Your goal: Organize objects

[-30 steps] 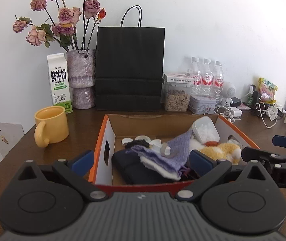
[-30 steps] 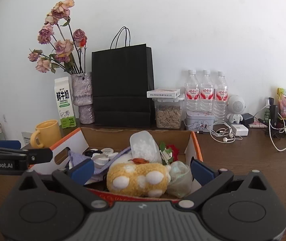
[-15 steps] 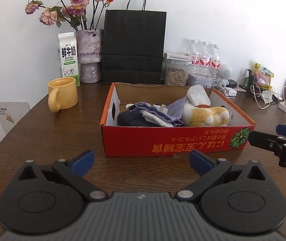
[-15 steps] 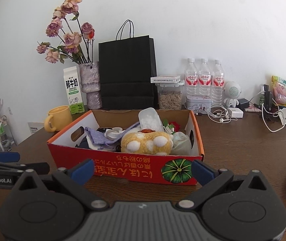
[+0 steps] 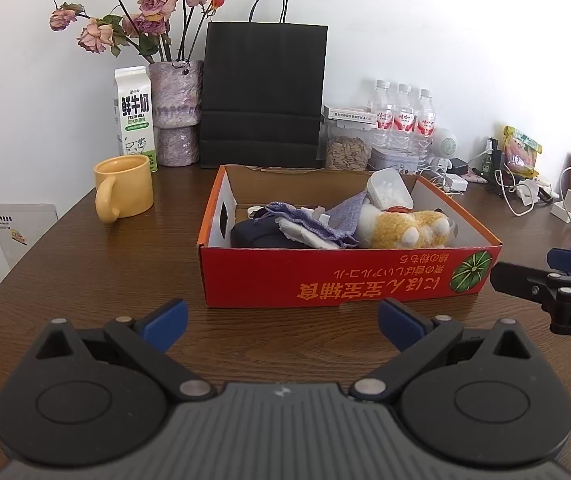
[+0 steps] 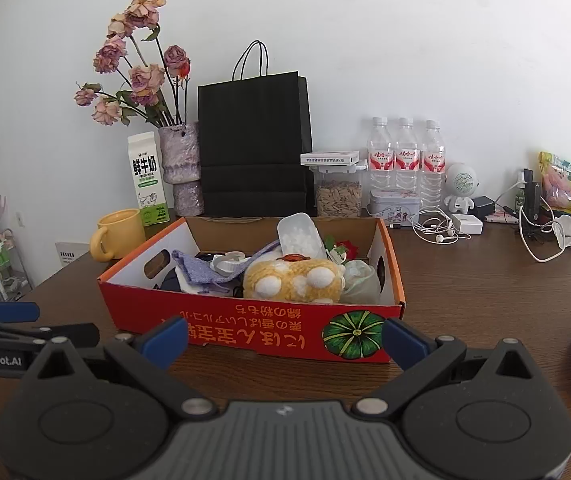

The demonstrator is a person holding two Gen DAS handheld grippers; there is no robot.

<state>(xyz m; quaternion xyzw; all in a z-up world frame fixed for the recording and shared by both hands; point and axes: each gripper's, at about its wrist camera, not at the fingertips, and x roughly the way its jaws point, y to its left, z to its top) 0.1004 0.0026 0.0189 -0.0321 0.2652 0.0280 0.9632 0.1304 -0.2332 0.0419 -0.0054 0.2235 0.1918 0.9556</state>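
a shallow red cardboard box [image 5: 349, 276] with orange rims, white inner walls and a green pumpkin print on its front sits in the middle of the dark wood-grain table [image 5: 85, 272]. inside it lie soft things in a heap: a fuzzy yellow-and-white plush toy [image 5: 403, 228] toward the right front, a lavender woven cloth [image 5: 305, 222] at centre, a dark navy fabric bundle [image 5: 259, 234] at the left front, and a clear rounded plastic container [image 5: 389, 190] with white pieces leaning at the back right.

the left gripper [image 5: 283, 320] is spread wide, its blue-padded fingers [image 5: 165, 320] holding nothing, just in front of the box's front wall and apart from it. the right gripper [image 6: 285, 334] is equally wide open and empty, its blue pads [image 6: 403, 340] level with the box's front face; whether they touch the cardboard, i cannot tell.

toward the table's back left edge stand a glossy yellow ceramic mug [image 5: 123, 188], a white-and-green milk carton [image 5: 134, 114] and a mottled purple vase of dried roses [image 5: 175, 112]. a matte black paper bag [image 5: 263, 96] stands behind the box.
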